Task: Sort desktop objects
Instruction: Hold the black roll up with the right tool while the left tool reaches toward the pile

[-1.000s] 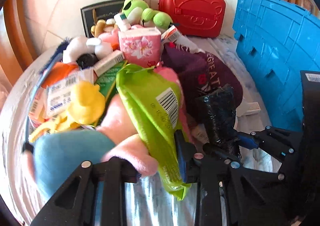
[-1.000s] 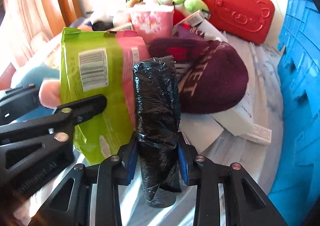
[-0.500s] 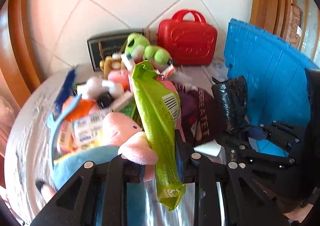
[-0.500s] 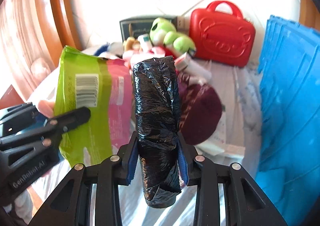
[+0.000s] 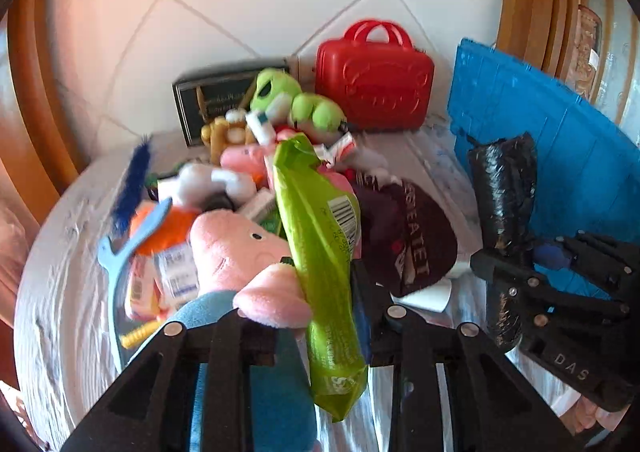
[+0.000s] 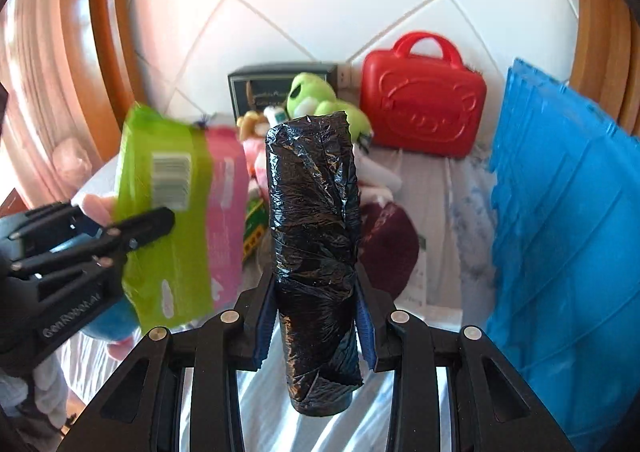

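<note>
Left gripper [image 5: 320,316]: clamped on green packet [image 5: 320,252]. Right gripper [image 6: 316,316]: clamped on black bag roll [image 6: 314,236]. Tabletop [image 5: 60,292] pile largely unsorted; blue crate [image 6: 560,232] awaits.

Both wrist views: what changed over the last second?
Both grippers rose away from the pile, each keeping its grip: the left gripper on the green packet, the right gripper on the black bag roll. Nothing was let go. The red case, blue crate and the toy pile stayed put.
</note>
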Available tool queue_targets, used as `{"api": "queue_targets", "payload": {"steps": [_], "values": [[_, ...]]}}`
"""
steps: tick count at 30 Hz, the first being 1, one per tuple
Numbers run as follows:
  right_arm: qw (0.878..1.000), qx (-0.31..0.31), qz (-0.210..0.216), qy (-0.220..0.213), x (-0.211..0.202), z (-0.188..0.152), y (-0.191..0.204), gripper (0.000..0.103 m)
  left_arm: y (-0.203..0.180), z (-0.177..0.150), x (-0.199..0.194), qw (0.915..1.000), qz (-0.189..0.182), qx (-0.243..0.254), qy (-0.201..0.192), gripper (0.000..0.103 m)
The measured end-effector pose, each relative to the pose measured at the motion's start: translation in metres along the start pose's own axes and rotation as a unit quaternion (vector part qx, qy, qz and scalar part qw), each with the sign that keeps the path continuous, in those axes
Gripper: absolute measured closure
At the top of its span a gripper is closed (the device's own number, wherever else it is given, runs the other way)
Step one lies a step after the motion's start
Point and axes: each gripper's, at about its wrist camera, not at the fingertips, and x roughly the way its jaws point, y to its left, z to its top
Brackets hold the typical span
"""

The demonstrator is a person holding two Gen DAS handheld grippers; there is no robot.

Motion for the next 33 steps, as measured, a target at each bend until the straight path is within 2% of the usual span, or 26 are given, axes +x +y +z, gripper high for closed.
{"api": "queue_targets", "payload": {"steps": [2,5,8,12,15,18,21,23,25,26,27,33], "values": [[1.000,0.003,0.001,0.024,0.015,-0.010,0.000,0.069,0.003,-0.017,0.019,0.9996,-0.001,-0.001,0.029,0.074],[0.998,0.013,0.006,0.058,0.034,-0.026,-0.001,0.069,-0.005,-0.032,0.035,0.9988,-0.010,0.011,0.047,0.074],[0.996,0.023,0.005,0.081,0.047,-0.040,-0.006,0.069,-0.017,-0.035,0.046,0.9978,-0.011,0.027,0.060,0.059],[0.996,0.030,0.004,0.089,0.052,-0.046,-0.016,0.069,-0.029,-0.036,0.059,0.9967,-0.018,0.041,0.068,0.049],[0.995,0.031,0.002,0.092,0.054,-0.048,-0.022,0.069,-0.032,-0.031,0.073,0.9962,0.007,0.051,0.070,0.048],[0.995,0.032,0.004,0.095,0.059,-0.049,-0.026,0.069,-0.027,-0.027,0.091,0.9953,0.013,0.044,0.086,0.041],[0.994,0.034,0.006,0.102,0.068,-0.049,-0.028,0.069,-0.022,-0.024,0.116,0.9932,0.008,0.033,0.111,0.038],[0.994,0.038,0.008,0.106,0.074,-0.049,-0.030,0.069,-0.025,-0.022,0.125,0.9925,0.014,0.043,0.114,0.037],[0.993,0.039,0.011,0.110,0.081,-0.047,-0.032,0.069,-0.032,-0.020,0.133,0.9918,-0.005,0.057,0.114,0.035],[0.993,0.039,0.012,0.114,0.086,-0.047,-0.033,0.069,-0.036,-0.019,0.138,0.9906,-0.008,0.065,0.120,0.032],[0.992,0.039,0.012,0.117,0.089,-0.047,-0.034,0.069,-0.042,-0.018,0.143,0.9896,-0.005,0.075,0.122,0.023],[0.990,0.054,0.002,0.128,0.104,-0.050,-0.048,0.069,-0.048,-0.015,0.171,0.9862,0.008,0.094,0.136,0.004]]}}
